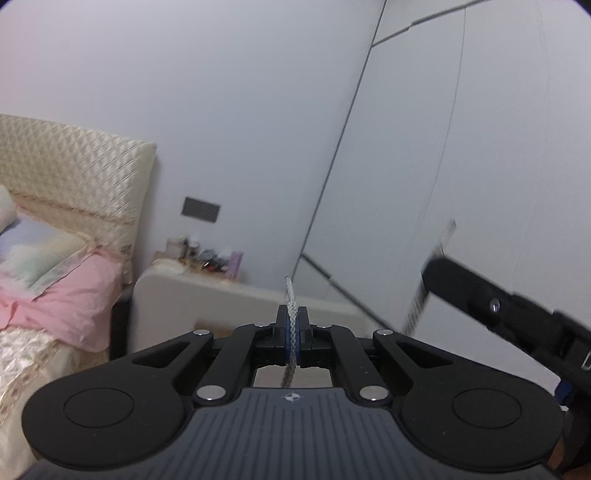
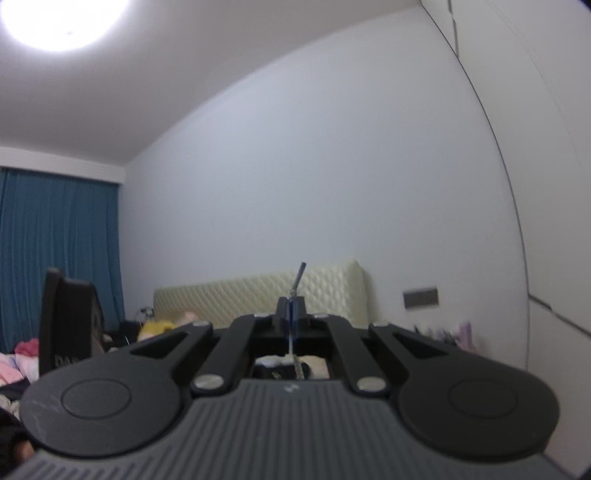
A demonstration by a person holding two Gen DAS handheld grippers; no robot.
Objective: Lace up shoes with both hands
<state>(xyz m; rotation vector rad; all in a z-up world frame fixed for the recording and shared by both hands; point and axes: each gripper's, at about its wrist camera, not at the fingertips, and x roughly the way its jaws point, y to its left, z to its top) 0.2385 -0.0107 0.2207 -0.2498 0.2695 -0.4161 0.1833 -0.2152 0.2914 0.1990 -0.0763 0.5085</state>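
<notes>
- Left hand-held gripper (image 1: 292, 317) has its jaws pressed together, pinching a grey-white braided shoelace (image 1: 291, 332). The lace runs up between the blue pads and its tip pokes out just past the fingertips.
- Right hand-held gripper (image 2: 291, 308) is the same deal: jaws clamped on the other lace end (image 2: 298, 278), with the stiff tip sticking up above the fingertips and the rest of the lace dropping down behind them.
- In the left wrist view the right one shows up at the right edge, blurry, with a streak of lace across its tip.
- Both are pointing out into the room rather than at the shoe. Through the gap under the right gripper's jaws there's a bit of something white and dark (image 2: 280, 362), but I can't tell what it is.
- Background: bed (image 1: 55, 295) with a cream quilted headboard (image 1: 74, 166) and pink bedding, a cluttered nightstand (image 1: 207, 284) beside it, grey wall switch panel (image 1: 200, 209), white wardrobe doors (image 1: 480, 147).
- Right wrist view also gets blue curtains (image 2: 55, 251) and the ceiling light (image 2: 55, 18).
</notes>
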